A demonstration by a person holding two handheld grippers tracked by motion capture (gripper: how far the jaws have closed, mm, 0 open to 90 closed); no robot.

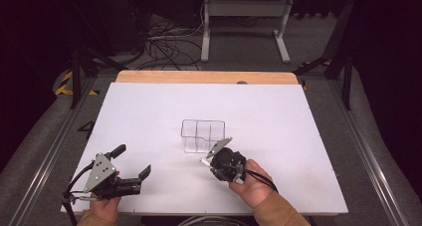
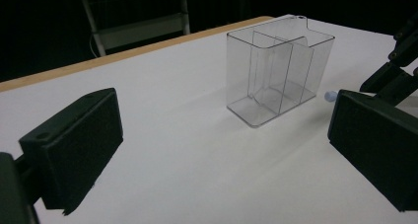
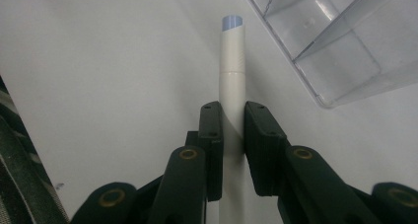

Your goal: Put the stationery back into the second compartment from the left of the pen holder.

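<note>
Right gripper [image 3: 231, 130] jaws clamped on white pen [image 3: 232, 61], mid-frame beside clear organizer [image 3: 340, 51]. Left gripper [image 2: 222, 150] jaws wide open, empty, lower frame over tabletop [image 2: 187, 155].

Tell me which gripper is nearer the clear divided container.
Right. The right gripper, its fingers shut on a white pen, sits just in front of the clear divided container. The left gripper rests open, farther off near the table's front left.
</note>
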